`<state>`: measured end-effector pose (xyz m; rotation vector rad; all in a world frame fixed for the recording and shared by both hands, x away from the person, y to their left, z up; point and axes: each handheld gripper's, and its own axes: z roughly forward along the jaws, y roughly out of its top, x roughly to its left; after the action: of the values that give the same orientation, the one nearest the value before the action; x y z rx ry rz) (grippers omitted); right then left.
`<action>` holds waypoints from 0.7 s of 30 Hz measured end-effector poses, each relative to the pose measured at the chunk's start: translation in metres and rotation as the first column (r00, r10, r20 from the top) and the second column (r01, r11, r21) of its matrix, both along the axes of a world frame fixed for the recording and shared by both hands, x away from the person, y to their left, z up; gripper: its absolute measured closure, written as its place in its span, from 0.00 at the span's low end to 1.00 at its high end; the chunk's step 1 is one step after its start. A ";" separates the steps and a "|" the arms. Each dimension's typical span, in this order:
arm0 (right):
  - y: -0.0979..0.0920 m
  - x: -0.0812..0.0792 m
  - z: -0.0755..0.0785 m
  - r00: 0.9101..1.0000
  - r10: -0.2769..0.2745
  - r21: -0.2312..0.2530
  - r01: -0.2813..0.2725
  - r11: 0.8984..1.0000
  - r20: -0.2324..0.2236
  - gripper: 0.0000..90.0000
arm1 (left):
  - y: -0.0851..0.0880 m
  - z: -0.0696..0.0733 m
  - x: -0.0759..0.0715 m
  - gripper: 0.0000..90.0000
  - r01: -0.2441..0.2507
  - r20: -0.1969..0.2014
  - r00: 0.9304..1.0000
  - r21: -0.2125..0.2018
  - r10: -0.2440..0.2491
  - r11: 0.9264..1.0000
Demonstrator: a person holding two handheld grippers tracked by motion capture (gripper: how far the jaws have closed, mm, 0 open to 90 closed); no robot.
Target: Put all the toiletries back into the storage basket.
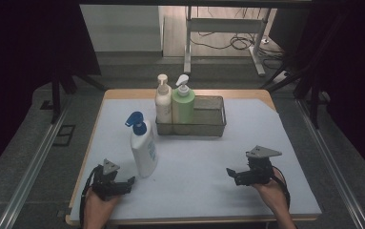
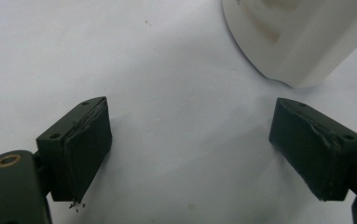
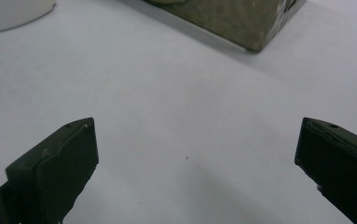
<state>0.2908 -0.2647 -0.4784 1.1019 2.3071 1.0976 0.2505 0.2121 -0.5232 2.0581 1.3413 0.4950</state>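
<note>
Just ahead and right of the left gripper [image 1: 123, 186], jaws wide and empty: upright blue-pump lotion bottle [image 1: 143, 151], before the wire basket [image 1: 217, 130]; right gripper [image 1: 235, 175] likewise agape, farther off.

From above, the wire basket [image 1: 207, 125] hides the lower parts of the cream bottle [image 1: 163, 101] and the green bottle [image 1: 183, 104] standing in it. In my left gripper view the top edge cuts off the white bottle [image 2: 302, 37] beyond my left fingers [image 2: 80, 144]; only its base shows. In my right gripper view the basket's [image 3: 241, 21] near corner alone shows. Both my forearms run off the bottom edge, nearer me than the basket.
</note>
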 end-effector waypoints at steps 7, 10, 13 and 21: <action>-0.003 -0.002 -0.020 0.999 -0.016 -0.010 0.016 1.000 -0.029 0.00 | 0.000 0.000 0.000 0.15 -0.001 0.002 1.000 -0.002 0.001 1.000; -0.005 -0.002 -0.027 0.999 -0.027 -0.019 0.026 0.999 -0.041 0.00 | 0.000 0.001 -0.001 0.16 0.002 0.006 1.000 -0.001 -0.002 1.000; -0.007 -0.002 -0.035 0.998 -0.032 -0.033 0.031 0.999 -0.056 0.00 | 0.001 0.003 -0.001 0.22 0.003 0.006 1.000 -0.003 -0.003 1.000; -0.007 0.001 -0.043 0.995 -0.046 -0.082 0.039 0.996 -0.092 0.00 | 0.005 0.011 -0.002 0.42 -0.012 0.014 1.000 -0.054 0.013 0.998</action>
<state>0.2914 -0.2717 -0.5212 1.1890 2.3655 0.9480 0.2485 0.2167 -0.5118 1.9999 1.3449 0.4733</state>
